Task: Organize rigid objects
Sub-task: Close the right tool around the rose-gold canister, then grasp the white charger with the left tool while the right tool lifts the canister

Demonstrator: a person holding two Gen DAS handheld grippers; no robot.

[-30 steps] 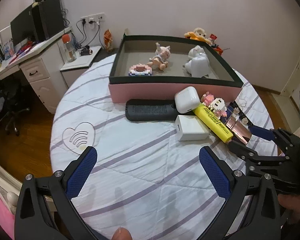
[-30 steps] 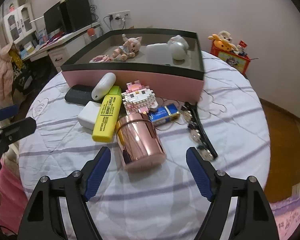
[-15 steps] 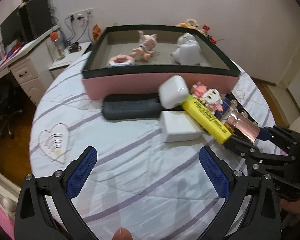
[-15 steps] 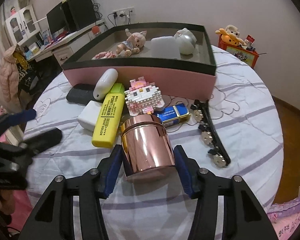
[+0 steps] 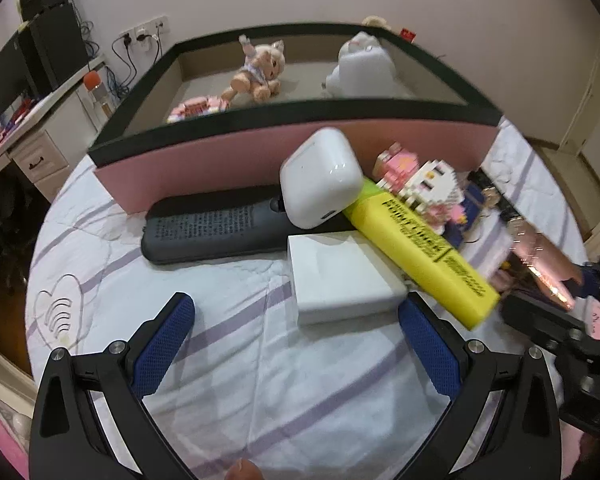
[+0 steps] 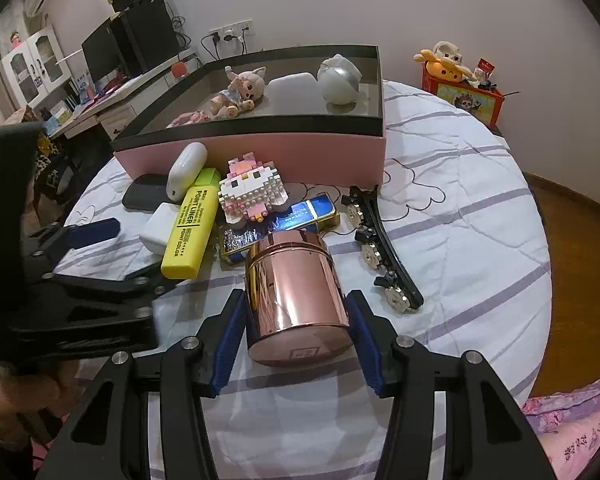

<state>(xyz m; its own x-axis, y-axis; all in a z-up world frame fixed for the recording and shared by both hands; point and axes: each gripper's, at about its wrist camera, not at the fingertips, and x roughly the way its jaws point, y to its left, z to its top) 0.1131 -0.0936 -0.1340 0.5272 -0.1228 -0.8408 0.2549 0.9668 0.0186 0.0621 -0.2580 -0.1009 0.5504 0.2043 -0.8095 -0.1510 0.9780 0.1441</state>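
My right gripper [image 6: 296,332] is shut on a rose-gold metal can [image 6: 296,292] and holds it just above the striped cloth. It shows blurred in the left wrist view [image 5: 540,264]. My left gripper [image 5: 296,344] is open and empty, just short of a white charger block [image 5: 340,280]. Beside the block lie a yellow highlighter [image 5: 424,248], a white earbud case [image 5: 320,178], a black case [image 5: 216,226] and a pink brick figure [image 5: 424,184]. Behind them stands the pink box [image 5: 220,160] with a doll [image 5: 260,72] inside.
A blue lighter [image 6: 308,212] and a black hair clip [image 6: 376,240] lie right of the can. A red toy box [image 6: 460,96] sits at the table's far right edge. A desk with a monitor [image 6: 112,52] stands at the far left.
My right gripper closed on the rose-gold can and lifted it slightly. My left gripper moved forward towards the white charger block and stayed open.
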